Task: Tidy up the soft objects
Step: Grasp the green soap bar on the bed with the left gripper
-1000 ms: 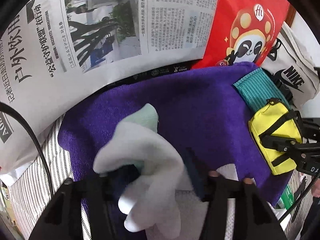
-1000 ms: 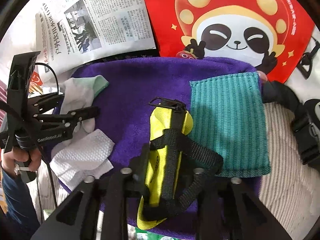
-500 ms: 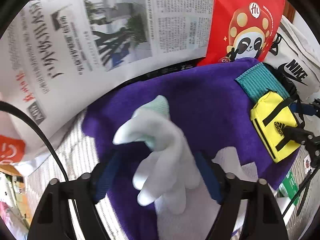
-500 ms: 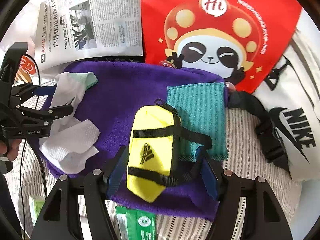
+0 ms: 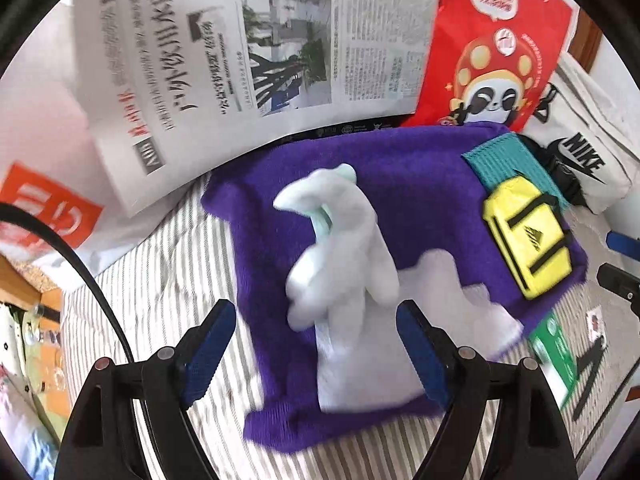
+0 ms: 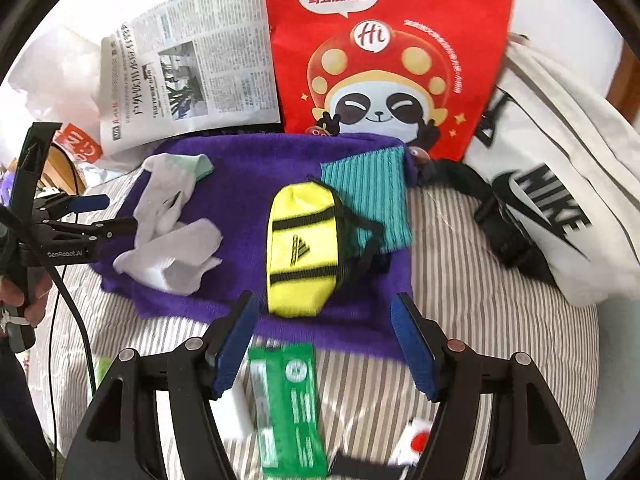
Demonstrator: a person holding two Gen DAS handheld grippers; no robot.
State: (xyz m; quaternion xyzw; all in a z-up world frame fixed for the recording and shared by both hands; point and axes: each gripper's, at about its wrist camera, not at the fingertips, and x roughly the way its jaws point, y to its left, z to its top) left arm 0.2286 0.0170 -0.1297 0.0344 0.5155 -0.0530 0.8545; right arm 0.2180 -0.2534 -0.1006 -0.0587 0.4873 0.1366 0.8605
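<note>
Left wrist view: the left gripper [image 5: 316,346] hangs with blue-padded jaws spread wide, gripping nothing. Beyond them a white fabric sock with a mint cuff [image 5: 340,240] lies crumpled in the middle of a purple fleece towel [image 5: 400,184] spread on a striped bedsheet [image 5: 168,264]. A small yellow zip pouch with black straps [image 5: 524,244] sits near the towel's right edge.

Right wrist view: the right gripper [image 6: 324,346] is likewise open and empty above the towel's near edge, with the pouch just beyond. A teal ribbed cloth [image 6: 368,184] lies at the far right corner, touching the pouch.
</note>
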